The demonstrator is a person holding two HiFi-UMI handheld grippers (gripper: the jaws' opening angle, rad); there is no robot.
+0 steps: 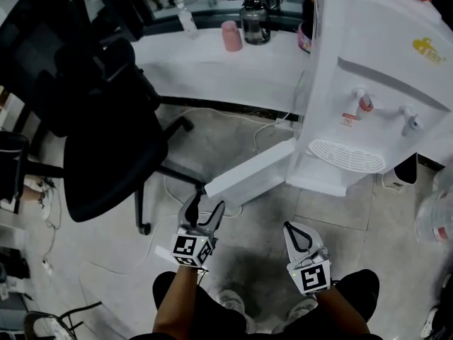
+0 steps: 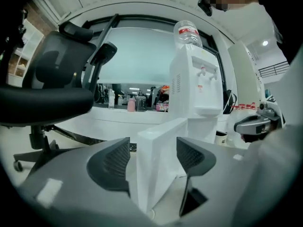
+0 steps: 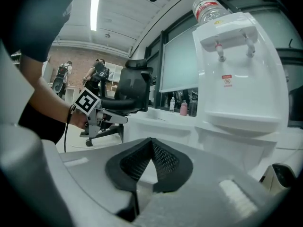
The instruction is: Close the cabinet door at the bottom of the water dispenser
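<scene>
The white water dispenser [image 1: 368,83] stands at the right, and its bottom cabinet door [image 1: 251,172] swings out low over the floor toward the left. My left gripper [image 1: 205,207] is at the door's free end. In the left gripper view the door's edge [image 2: 158,160] stands between the spread pads of the left gripper [image 2: 152,144], with a gap showing on the left side; the jaws are open. My right gripper [image 1: 294,227] hangs in front of the dispenser [image 3: 241,79], apart from the door. The right gripper [image 3: 151,144] is shut, its pads meeting at the tips with nothing between them.
A black office chair [image 1: 106,140] stands close on the left. A curved white desk [image 1: 226,69] behind carries a pink cup [image 1: 231,36] and a dark jug [image 1: 255,23]. Cables [image 1: 177,190] lie on the floor. The person's shoes [image 1: 233,303] show below.
</scene>
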